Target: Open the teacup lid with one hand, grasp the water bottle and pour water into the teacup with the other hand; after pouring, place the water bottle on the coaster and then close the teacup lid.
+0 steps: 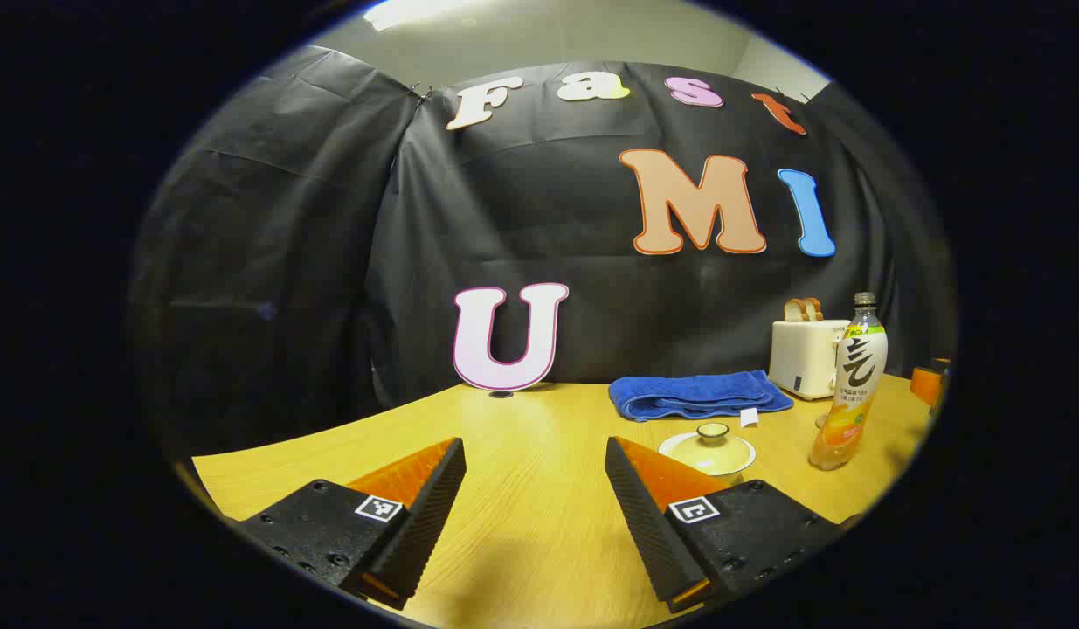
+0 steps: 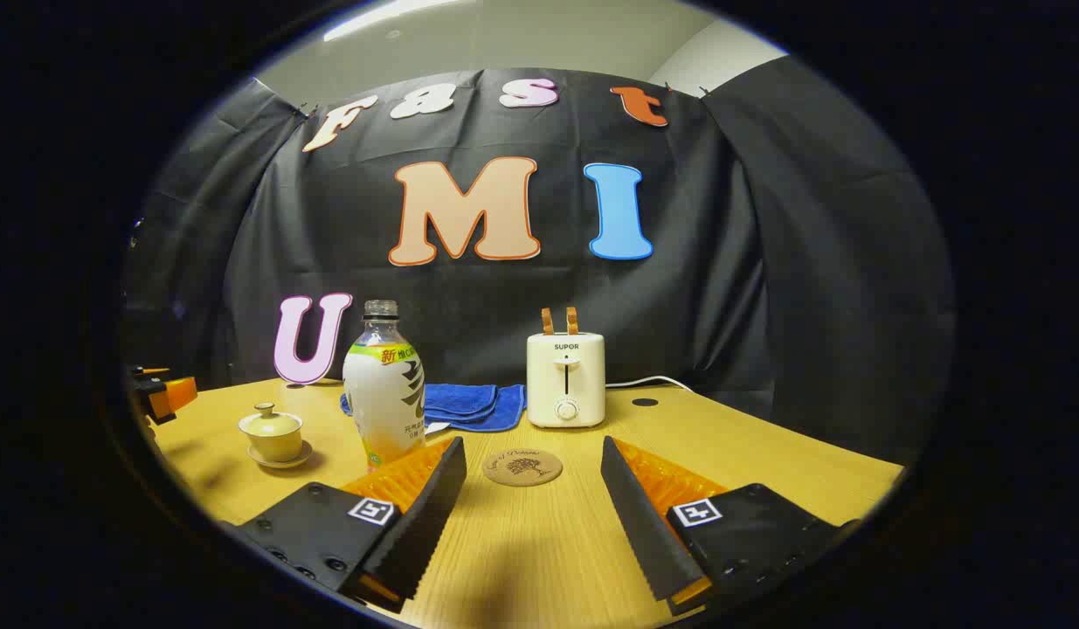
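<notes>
A pale yellow lidded teacup point(image 1: 708, 449) on its saucer stands just beyond my left gripper's right finger; it also sits at the left point(image 2: 272, 433) in the right gripper view. The water bottle point(image 1: 850, 382) stands upright to the teacup's right, uncapped, with orange liquid low inside; in the right gripper view the bottle point(image 2: 383, 386) rises behind my left finger. A round brown coaster point(image 2: 522, 466) lies flat ahead of my right gripper point(image 2: 533, 489), which is open and empty. My left gripper point(image 1: 535, 489) is open over bare table. The other gripper's tip point(image 2: 165, 393) shows at the far left.
A folded blue towel point(image 1: 696, 394) lies at the back of the wooden table point(image 1: 522, 437). A white toaster point(image 2: 565, 378) with two bread slices stands behind the coaster, its cable trailing right. The black booth wall closes the table's far side.
</notes>
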Available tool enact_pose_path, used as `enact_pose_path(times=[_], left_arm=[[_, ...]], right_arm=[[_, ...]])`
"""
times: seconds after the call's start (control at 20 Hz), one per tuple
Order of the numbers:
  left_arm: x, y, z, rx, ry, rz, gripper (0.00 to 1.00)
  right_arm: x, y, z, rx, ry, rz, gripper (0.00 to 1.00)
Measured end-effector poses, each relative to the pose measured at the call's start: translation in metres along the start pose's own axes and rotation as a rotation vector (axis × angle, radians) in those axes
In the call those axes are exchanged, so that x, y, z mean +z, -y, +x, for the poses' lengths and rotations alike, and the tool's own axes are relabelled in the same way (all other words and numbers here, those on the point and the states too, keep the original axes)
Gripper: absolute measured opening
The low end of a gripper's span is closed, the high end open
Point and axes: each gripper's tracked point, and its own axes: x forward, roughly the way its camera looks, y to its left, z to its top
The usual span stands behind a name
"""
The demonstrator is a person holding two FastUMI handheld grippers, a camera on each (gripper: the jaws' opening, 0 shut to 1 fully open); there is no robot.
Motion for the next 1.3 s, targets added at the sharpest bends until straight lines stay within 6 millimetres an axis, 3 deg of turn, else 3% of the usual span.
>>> enact_pose_path(times=[0.2, 0.25, 0.35, 0.4, 0.45, 0.6, 0.65, 0.7, 1.05, 1.2, 1.3], left_arm=[[0.000, -0.002, 0.001, 0.018, -0.002, -0.001, 0.94], [0.000, -0.003, 0.000, 0.019, -0.001, 0.000, 0.94], [-0.001, -0.002, 0.001, 0.019, -0.001, 0.000, 0.95], [0.000, -0.001, 0.001, 0.018, -0.001, -0.001, 0.94], [0.000, 0.000, 0.002, 0.015, -0.001, -0.001, 0.95], [-0.001, 0.000, 0.002, 0.014, -0.001, -0.002, 0.95], [-0.001, -0.001, 0.002, 0.014, -0.001, -0.002, 0.94], [-0.001, -0.001, 0.002, 0.014, 0.000, -0.001, 0.95], [0.000, 0.006, 0.004, -0.015, 0.001, -0.004, 0.94], [-0.001, 0.026, 0.006, -0.098, 0.004, -0.006, 0.94], [0.000, 0.038, 0.010, -0.153, 0.005, -0.007, 0.94]], right_arm=[[-0.001, 0.000, 0.000, -0.001, 0.000, 0.000, 0.98], [0.000, 0.000, 0.001, -0.002, 0.001, 0.000, 0.94], [-0.001, 0.000, 0.000, -0.003, 0.001, 0.000, 1.00], [-0.001, 0.000, 0.000, -0.003, 0.001, 0.000, 0.94], [-0.001, 0.001, 0.000, -0.003, 0.001, 0.000, 0.99], [-0.001, 0.001, 0.001, -0.003, 0.001, 0.000, 0.94], [-0.001, 0.001, 0.001, -0.003, 0.001, 0.000, 0.98], [-0.001, 0.000, 0.001, -0.003, 0.001, 0.000, 0.95], [-0.001, 0.001, 0.001, -0.002, 0.001, 0.000, 0.98], [-0.001, 0.000, 0.001, -0.002, 0.001, 0.000, 0.95], [-0.001, 0.000, 0.001, -0.003, 0.001, 0.000, 0.98]])
